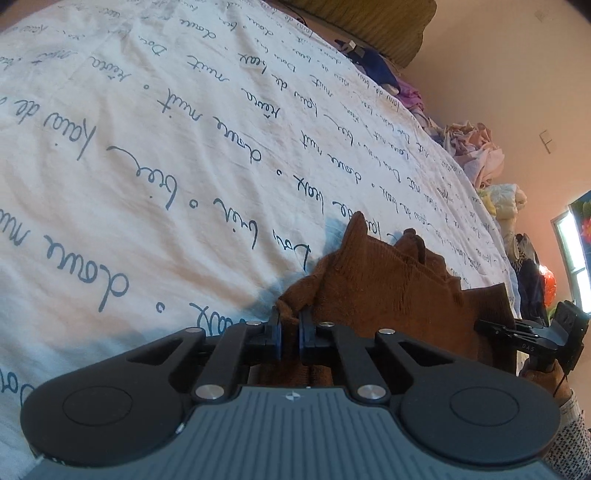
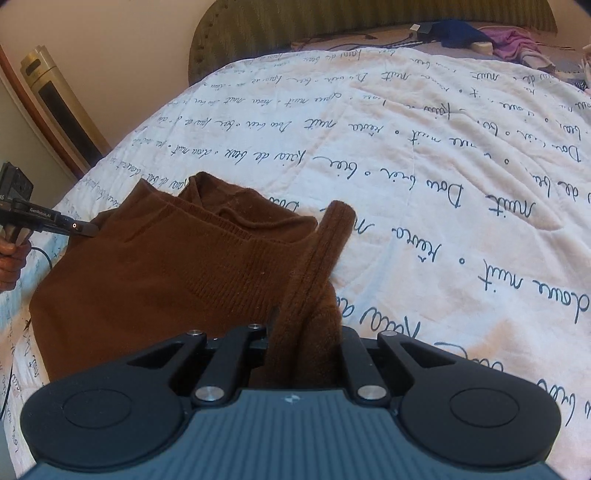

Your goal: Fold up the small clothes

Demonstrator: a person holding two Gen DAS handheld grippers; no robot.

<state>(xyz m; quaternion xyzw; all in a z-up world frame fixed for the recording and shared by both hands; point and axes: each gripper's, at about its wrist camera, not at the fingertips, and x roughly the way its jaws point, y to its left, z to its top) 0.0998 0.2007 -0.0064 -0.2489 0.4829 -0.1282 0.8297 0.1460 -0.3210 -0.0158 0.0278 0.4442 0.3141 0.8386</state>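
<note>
A small brown knitted garment (image 2: pixel 166 277) lies on the bed, its neckline facing away from me. At the garment's left corner my left gripper (image 1: pixel 290 332) is shut on a fold of the brown knit (image 1: pixel 388 288), which bunches up between the blue pads. In the right wrist view the same gripper (image 2: pixel 86 229) bites that corner from the left. My right gripper (image 2: pixel 303 332) is shut on the garment's right side. The cloth drapes over its fingers and hides them, and a narrow band (image 2: pixel 332 229) stands up from the grip. The right gripper's tip (image 1: pixel 484 326) also shows in the left wrist view, against the knit's right edge.
The white quilt (image 2: pixel 424 166) with dark handwriting print covers the bed. Loose clothes (image 1: pixel 476 155) are heaped along one edge, and more (image 2: pixel 509 40) lie by the olive headboard (image 2: pixel 295 26). A tall beige appliance (image 2: pixel 59 107) stands beside the bed. A hand (image 2: pixel 9 258) holds the left tool.
</note>
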